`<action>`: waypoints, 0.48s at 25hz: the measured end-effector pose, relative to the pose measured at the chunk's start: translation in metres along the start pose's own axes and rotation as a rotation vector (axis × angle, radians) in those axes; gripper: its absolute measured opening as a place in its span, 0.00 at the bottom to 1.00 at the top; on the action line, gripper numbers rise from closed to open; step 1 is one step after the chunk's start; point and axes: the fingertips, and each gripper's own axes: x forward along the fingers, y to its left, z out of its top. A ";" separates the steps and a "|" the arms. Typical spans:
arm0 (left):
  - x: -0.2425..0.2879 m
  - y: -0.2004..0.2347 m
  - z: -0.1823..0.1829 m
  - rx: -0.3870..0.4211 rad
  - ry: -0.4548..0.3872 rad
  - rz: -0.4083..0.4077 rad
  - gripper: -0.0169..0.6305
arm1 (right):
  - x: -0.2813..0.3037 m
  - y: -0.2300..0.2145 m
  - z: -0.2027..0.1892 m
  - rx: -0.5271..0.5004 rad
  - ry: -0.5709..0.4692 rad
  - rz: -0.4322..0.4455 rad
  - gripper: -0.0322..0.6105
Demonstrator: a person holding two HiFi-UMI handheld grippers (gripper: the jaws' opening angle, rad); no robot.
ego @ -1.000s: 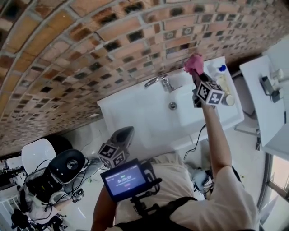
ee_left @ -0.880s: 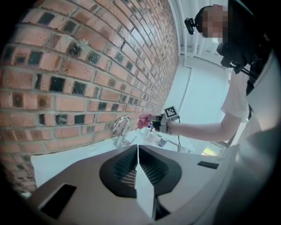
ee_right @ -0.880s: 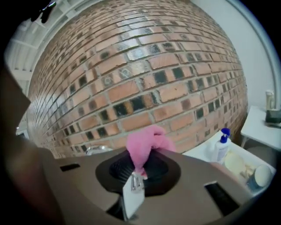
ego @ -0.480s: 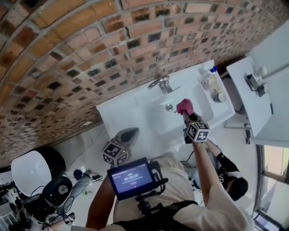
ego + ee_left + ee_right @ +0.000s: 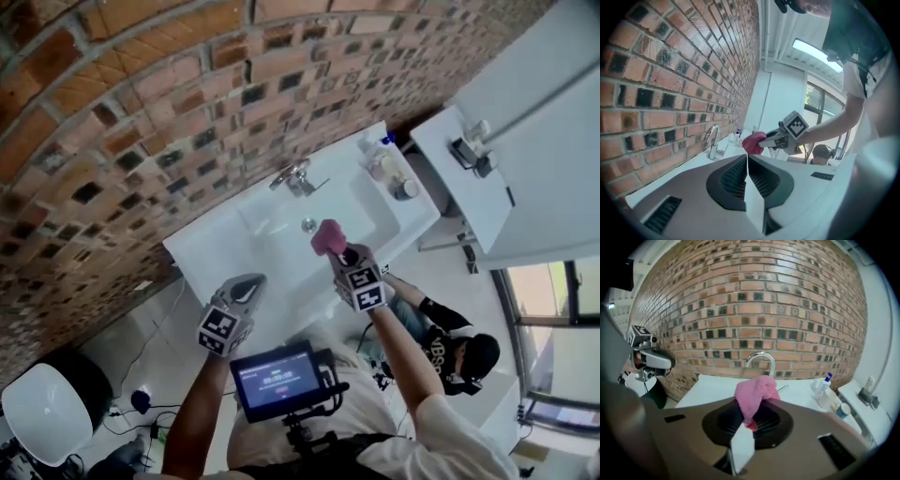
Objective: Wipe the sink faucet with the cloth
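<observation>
A pink cloth (image 5: 329, 238) is bunched in my right gripper (image 5: 339, 249), which is shut on it above the front of the white sink (image 5: 225, 246). In the right gripper view the cloth (image 5: 754, 394) stands just below the chrome faucet (image 5: 761, 361), apart from it. The faucet (image 5: 296, 177) rises at the sink's back edge by the brick wall. My left gripper (image 5: 246, 290) hangs shut with nothing in it, off the sink's front left. From the left gripper view I see the faucet (image 5: 712, 140) and the cloth (image 5: 752, 142) held by the other gripper.
Bottles and a small cup (image 5: 386, 167) stand on the sink's right ledge. A white cabinet (image 5: 469, 178) is to the right. A person in a dark cap (image 5: 464, 354) crouches on the floor right of the sink. A white toilet (image 5: 47, 410) is at lower left.
My right gripper has carried the cloth from the sink's right back corner down and left, over the basin's front. The view has shifted, so the sink sits more central.
</observation>
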 end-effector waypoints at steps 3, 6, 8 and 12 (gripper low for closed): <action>0.009 -0.003 0.001 -0.004 0.012 -0.014 0.02 | 0.020 0.001 0.004 -0.043 0.035 0.009 0.14; 0.012 0.000 -0.003 -0.037 0.038 0.020 0.02 | 0.056 -0.002 -0.002 -0.146 0.114 0.011 0.14; 0.013 0.006 -0.005 -0.064 0.046 0.055 0.02 | 0.086 -0.005 -0.009 -0.273 0.178 0.013 0.14; 0.015 0.021 -0.010 -0.109 0.082 0.126 0.02 | 0.142 -0.007 -0.015 -0.385 0.257 0.048 0.14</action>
